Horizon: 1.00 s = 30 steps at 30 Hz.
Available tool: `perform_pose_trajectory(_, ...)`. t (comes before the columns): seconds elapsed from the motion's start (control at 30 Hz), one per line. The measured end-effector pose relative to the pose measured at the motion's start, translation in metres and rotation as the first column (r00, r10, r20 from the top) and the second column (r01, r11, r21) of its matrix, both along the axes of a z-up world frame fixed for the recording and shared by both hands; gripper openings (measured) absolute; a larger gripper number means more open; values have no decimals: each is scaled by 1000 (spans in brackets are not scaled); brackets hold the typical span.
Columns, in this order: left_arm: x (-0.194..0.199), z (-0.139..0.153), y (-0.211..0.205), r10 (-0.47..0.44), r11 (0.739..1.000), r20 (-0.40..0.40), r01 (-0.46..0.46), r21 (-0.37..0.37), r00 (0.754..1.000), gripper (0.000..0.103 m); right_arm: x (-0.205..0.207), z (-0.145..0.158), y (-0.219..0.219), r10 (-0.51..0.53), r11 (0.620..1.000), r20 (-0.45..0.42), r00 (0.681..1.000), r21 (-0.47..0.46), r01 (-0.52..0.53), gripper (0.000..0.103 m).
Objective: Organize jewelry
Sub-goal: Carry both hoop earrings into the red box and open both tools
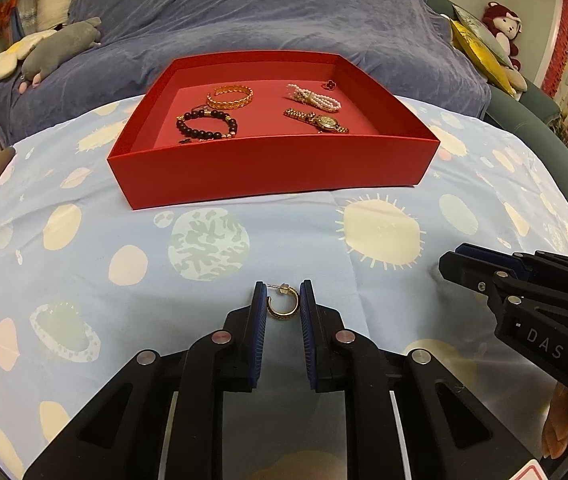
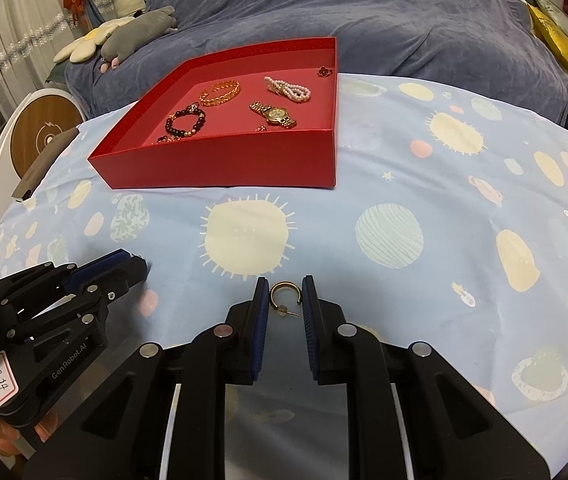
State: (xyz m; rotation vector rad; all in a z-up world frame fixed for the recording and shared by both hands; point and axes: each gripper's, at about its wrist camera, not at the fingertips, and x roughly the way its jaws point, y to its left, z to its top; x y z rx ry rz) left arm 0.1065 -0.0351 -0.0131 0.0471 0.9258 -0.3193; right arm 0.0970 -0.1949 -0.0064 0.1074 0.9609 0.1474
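On the tabletop (image 1: 84, 240), the red tray (image 1: 272, 172) in the upper middle of both frames holds one gold bangle (image 1: 230, 96), one dark bead bracelet (image 1: 207, 123), one pearl bracelet (image 1: 314, 97), one gold watch (image 1: 318, 120) and one small red clover piece (image 1: 330, 85). Two gold hoop earrings remain outside it, low in the frame. One earring (image 1: 282, 304) lies between the open left tongs (image 1: 283, 306), its post pointing across the gap, and the other earring (image 2: 284, 296) sits likewise inside the open right tongs (image 2: 284, 300), so each arm seems equally placed to close and lift.

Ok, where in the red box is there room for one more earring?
In the red tray, bare floor lies between the gold watch and the right wall, and behind the gold bangle in the back left corner. It's crowded around the bead bracelet.
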Motion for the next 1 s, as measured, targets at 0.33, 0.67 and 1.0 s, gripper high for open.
perform_pose_trajectory(0.33,-2,15,12,36,999,-1,-36,-30,999,14,-3,20,11,13,1000,30,999,12,-13,16)
perform_pose_trajectory(0.67,-6,34,21,66,997,12,-65,-51,998,14,-15,42,34,39,999,64,997,3,-39,16)
perform_pose_trajectory(1.0,6,73,32,87,995,79,-84,-52,993,14,4,90,40,46,998,139,989,29,-50,16)
